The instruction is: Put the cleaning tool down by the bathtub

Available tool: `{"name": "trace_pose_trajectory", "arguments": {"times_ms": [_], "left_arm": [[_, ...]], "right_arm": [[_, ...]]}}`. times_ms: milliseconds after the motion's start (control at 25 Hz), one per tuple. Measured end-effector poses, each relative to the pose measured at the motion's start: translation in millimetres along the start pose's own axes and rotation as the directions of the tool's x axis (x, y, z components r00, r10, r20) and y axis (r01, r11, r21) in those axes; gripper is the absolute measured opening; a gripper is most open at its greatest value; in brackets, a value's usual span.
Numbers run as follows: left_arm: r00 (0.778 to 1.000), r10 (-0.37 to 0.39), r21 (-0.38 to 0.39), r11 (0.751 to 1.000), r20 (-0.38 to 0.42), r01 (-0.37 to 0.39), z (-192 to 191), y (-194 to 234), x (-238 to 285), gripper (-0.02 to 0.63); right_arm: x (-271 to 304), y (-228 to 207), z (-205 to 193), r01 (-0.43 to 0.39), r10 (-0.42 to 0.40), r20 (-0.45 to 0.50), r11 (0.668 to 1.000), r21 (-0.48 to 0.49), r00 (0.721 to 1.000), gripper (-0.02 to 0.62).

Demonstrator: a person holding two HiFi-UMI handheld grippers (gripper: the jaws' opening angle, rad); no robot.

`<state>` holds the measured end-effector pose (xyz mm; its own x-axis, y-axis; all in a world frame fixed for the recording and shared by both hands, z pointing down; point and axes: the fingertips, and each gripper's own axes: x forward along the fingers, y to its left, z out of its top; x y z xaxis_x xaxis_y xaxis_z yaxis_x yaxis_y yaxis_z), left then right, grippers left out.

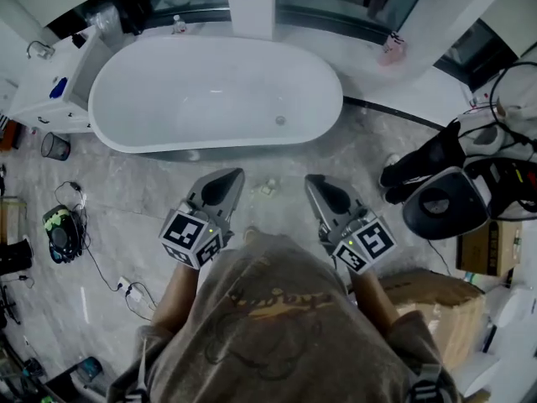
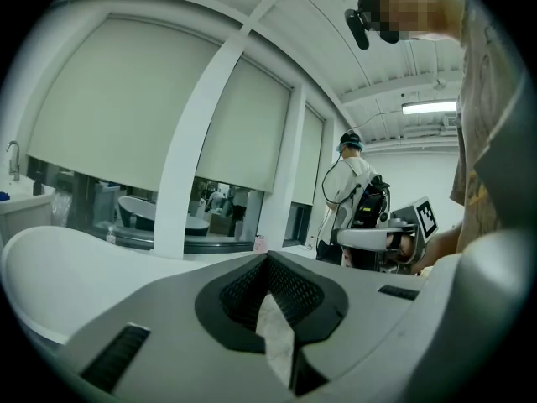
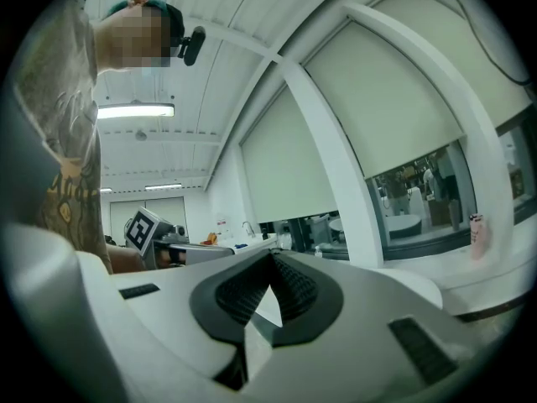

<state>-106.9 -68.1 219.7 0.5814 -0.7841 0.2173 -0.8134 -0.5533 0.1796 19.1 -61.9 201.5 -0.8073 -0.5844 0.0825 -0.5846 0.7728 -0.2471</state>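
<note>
Cleaning tool, head view: perhaps the small pale item point(image 1: 267, 189) on the floor point(image 1: 134, 208), just beside the bathtub point(image 1: 210, 91); too small to tell.
Left tool point(image 2: 268, 257), left gripper view: jaws together, empty.
Right tool point(image 3: 270, 257), right gripper view: jaws together, empty.

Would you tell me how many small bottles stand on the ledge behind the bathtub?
2: a clear bottle at the left of the ledge behind the bathtub, and a pink bottle at the right. More may be hidden.
</note>
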Motion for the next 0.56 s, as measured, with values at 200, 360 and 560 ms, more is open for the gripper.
{"name": "trace_pose_trajectory", "arguments": {"times_ms": [200,360,560], "left_arm": [[1.0,0.02,-0.013,1.0,-0.022,-0.021,1.0,11.4,-14.3,0.011],[1.0,0.025,-0.004,1.0,0.01,-0.025,9.2,19.7,-15.6,0.011],[0.999,0.053,-0.01,0.999,0.007,-0.053,6.5,23.8,-19.2,0.011]], "right_arm": [[16.5,11.9,-4.5,-0.026,0.026,-0.012,1.0,0.013,1.0,0.0],[28.8,11.2,-3.8,-0.049,0.049,-0.01,0.999,0.016,0.999,-0.002],[36.9,11.4,-8.7,-0.08,0.08,-0.021,0.996,0.027,0.997,-0.002]]}}
